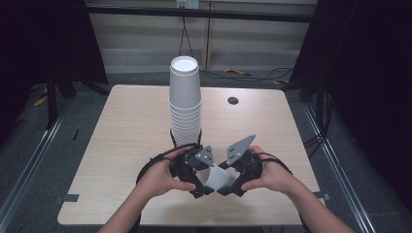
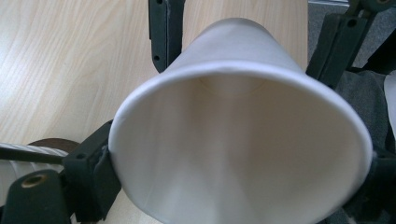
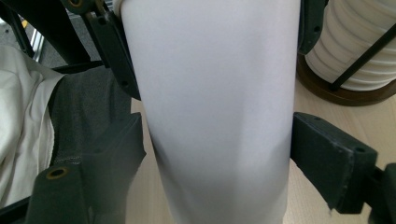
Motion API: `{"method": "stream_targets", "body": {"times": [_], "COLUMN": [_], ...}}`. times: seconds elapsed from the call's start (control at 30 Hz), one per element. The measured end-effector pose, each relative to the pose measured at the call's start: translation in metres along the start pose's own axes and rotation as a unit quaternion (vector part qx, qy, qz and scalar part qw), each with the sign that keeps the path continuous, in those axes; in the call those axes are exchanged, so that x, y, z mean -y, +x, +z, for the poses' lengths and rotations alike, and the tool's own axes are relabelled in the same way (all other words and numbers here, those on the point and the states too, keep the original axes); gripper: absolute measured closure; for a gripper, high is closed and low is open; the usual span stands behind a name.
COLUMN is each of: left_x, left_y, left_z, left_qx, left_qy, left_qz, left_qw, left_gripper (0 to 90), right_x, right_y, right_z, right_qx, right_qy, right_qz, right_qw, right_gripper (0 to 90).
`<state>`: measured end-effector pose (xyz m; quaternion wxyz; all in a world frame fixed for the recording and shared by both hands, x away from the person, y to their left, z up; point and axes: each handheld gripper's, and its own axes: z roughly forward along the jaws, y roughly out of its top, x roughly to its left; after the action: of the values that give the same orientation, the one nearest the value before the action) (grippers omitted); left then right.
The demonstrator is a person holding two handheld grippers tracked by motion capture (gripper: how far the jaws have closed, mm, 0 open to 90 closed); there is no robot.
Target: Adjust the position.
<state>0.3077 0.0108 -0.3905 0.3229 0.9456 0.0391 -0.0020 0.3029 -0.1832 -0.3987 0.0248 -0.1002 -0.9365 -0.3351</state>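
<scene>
A single white paper cup lies on its side between both grippers, just above the table's front edge. My left gripper is shut on the cup's rim; in the left gripper view the open mouth faces the camera, with my jaws at either side of it. My right gripper is shut on the cup's narrower body, and its jaws press the wall from both sides. A tall stack of white cups stands in a rod holder at the table's middle.
The stack's brown base sits close behind the grippers. A round cable hole lies at the table's back right. Cables run over the floor beyond the far edge. The light wooden tabletop stretches out left of the stack.
</scene>
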Motion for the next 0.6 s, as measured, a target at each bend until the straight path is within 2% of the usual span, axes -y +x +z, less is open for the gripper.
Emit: {"method": "stream_targets", "body": {"times": [0.4,0.47,0.6], "left_x": [-0.002,-0.002,-0.0014], "left_y": [0.0001,-0.0003,-0.0006], "left_z": [0.0005,0.001,-0.0002], "left_qx": [-0.001,0.006,-0.002], "left_qy": [0.006,0.002,0.004], "left_qz": [0.001,0.001,0.006], "left_qw": [1.0,1.0,1.0], "left_gripper": [12.0,12.0,12.1], "right_x": [0.0024,0.0023,0.0015], "right_y": [-0.0008,0.0005,0.0034], "right_z": [0.0052,0.0065,0.0085], "right_qx": [0.0,0.002,0.016], "right_qy": [0.007,0.015,0.02], "right_qz": [-0.004,-0.022,-0.034], "right_qw": [1.0,0.9996,0.9991], "right_gripper": [21.6,22.6,23.8]}}
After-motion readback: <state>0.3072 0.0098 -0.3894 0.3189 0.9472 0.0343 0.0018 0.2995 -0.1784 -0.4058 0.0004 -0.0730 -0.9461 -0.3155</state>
